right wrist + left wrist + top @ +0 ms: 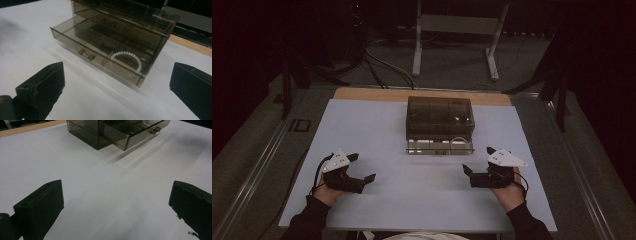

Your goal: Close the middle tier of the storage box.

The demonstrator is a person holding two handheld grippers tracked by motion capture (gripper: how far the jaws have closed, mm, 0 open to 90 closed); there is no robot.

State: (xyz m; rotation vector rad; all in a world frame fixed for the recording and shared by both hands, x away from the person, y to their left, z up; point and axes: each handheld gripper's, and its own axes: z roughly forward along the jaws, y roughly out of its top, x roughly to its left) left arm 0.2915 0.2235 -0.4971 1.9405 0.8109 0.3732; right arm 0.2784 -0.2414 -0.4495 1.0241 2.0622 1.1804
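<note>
White surface carries a smoked transparent drawer box at its far centre. Its lower drawer is pulled out toward the person; a white bead bracelet lies inside. Left gripper and right gripper rest nearer than the box, either side, fingers spread apart and empty.

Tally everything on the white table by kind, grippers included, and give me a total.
Grippers: 2, the left gripper and the right gripper, both open and holding nothing.
Smoky clear drawer boxes: 1, the box with its bottom drawer pulled out.
White bead bracelets: 1, the bracelet lying in the open drawer's end compartment.
Total: 4
</note>
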